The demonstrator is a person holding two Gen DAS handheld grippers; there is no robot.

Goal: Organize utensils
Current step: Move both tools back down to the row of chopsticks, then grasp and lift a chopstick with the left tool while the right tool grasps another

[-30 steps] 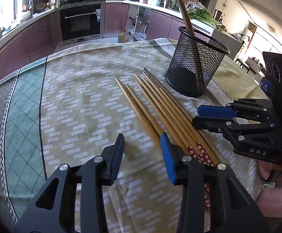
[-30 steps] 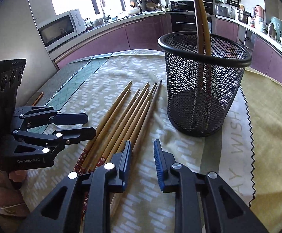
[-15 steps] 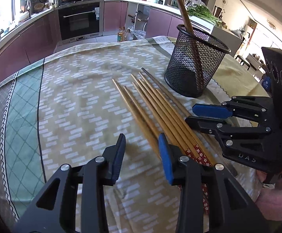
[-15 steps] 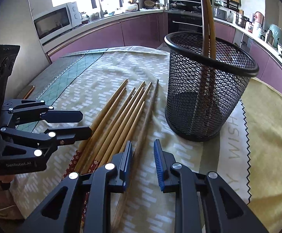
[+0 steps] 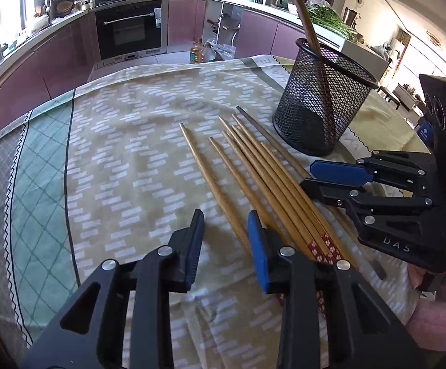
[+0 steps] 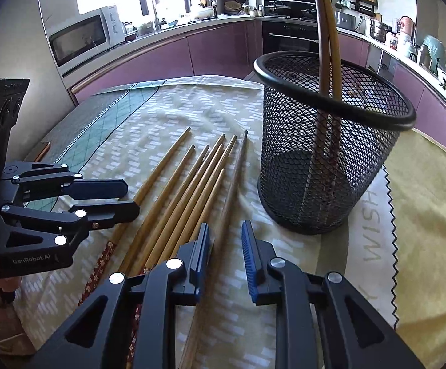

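patterned tablecloth (image 5: 124, 153) holds tan chopsticks (image 5: 253, 166) with red floral ends.

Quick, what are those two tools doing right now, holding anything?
Left tool: open, holding nothing, just above the chopsticks.
Right tool: open, holding nothing, low over the same chopsticks.

Both grippers' bodies hide the chopsticks' (image 5: 263, 178) patterned ends.

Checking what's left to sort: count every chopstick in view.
10, I think: 8 chopsticks lie side by side on the tablecloth beside the mesh basket, and 2 upright chopsticks stand inside it. The bunch overlaps, so one may be hidden.
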